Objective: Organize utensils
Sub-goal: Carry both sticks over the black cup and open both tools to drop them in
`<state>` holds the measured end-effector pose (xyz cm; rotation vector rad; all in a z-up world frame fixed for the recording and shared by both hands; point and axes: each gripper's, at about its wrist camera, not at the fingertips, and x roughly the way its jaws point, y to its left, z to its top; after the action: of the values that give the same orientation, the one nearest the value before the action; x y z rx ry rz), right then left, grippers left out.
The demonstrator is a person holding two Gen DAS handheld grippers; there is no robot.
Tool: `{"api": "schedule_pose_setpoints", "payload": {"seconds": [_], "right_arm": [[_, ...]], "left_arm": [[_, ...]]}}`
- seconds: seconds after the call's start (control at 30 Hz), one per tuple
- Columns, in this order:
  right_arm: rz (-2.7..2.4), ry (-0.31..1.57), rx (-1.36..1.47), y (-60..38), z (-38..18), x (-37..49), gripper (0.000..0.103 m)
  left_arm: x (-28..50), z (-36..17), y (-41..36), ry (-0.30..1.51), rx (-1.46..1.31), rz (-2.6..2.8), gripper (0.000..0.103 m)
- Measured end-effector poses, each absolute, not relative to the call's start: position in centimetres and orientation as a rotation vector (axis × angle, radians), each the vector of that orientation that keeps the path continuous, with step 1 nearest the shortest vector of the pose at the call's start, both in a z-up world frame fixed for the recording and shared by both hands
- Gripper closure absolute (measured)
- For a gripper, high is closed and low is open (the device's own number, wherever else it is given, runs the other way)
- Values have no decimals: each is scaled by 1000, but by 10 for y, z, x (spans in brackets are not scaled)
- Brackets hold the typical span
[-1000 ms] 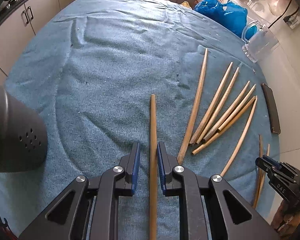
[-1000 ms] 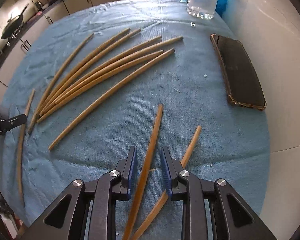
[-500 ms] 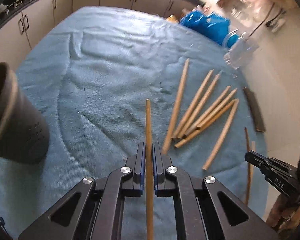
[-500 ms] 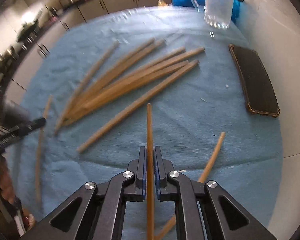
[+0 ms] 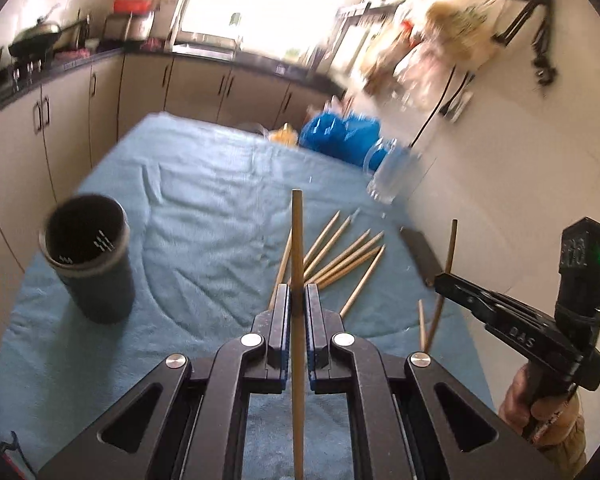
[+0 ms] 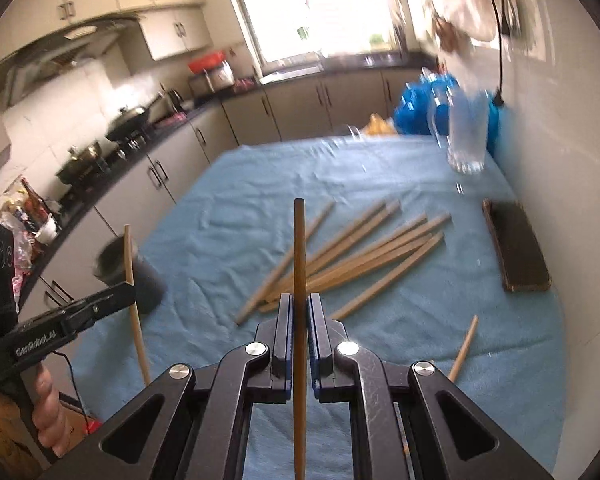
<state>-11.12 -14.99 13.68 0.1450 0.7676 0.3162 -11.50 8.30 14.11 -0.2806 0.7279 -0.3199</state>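
My left gripper (image 5: 298, 300) is shut on a wooden chopstick (image 5: 297, 248) and holds it lifted above the blue cloth. My right gripper (image 6: 299, 308) is shut on another chopstick (image 6: 299, 252), also lifted; it shows in the left wrist view (image 5: 440, 278) at the right. A dark perforated utensil holder (image 5: 90, 264) stands upright at the left of the cloth; it also shows in the right wrist view (image 6: 140, 276). Several chopsticks (image 6: 364, 256) lie fanned on the cloth, and one (image 6: 464, 346) lies alone near the front right.
A black phone (image 6: 514, 254) lies at the right by the wall. A glass mug (image 6: 466, 136) and blue bags (image 5: 338, 134) stand at the far end. The blue cloth (image 5: 204, 200) covers the table. Kitchen cabinets run along the left.
Both grippers closed on a chopstick each and lifted them off the cloth. Both views tilted up, so the kitchen behind the table now shows.
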Motion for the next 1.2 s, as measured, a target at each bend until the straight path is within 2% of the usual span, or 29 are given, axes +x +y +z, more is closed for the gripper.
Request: {"api": "schedule_pose_setpoints", "payload": {"seconds": [0.4, 0.8, 1.0, 1.2], "right_arm": [[390, 573, 80, -95, 197, -116, 96], [542, 443, 163, -18, 250, -78, 96], [604, 379, 238, 24, 264, -54, 96], [611, 438, 235, 66, 235, -21, 96]], "left_arm": [[-157, 213, 141, 492, -352, -310, 97], [-136, 270, 211, 340, -293, -121, 97], [-104, 265, 237, 370, -279, -56, 97], [-59, 232, 255, 475, -304, -16, 97]]}}
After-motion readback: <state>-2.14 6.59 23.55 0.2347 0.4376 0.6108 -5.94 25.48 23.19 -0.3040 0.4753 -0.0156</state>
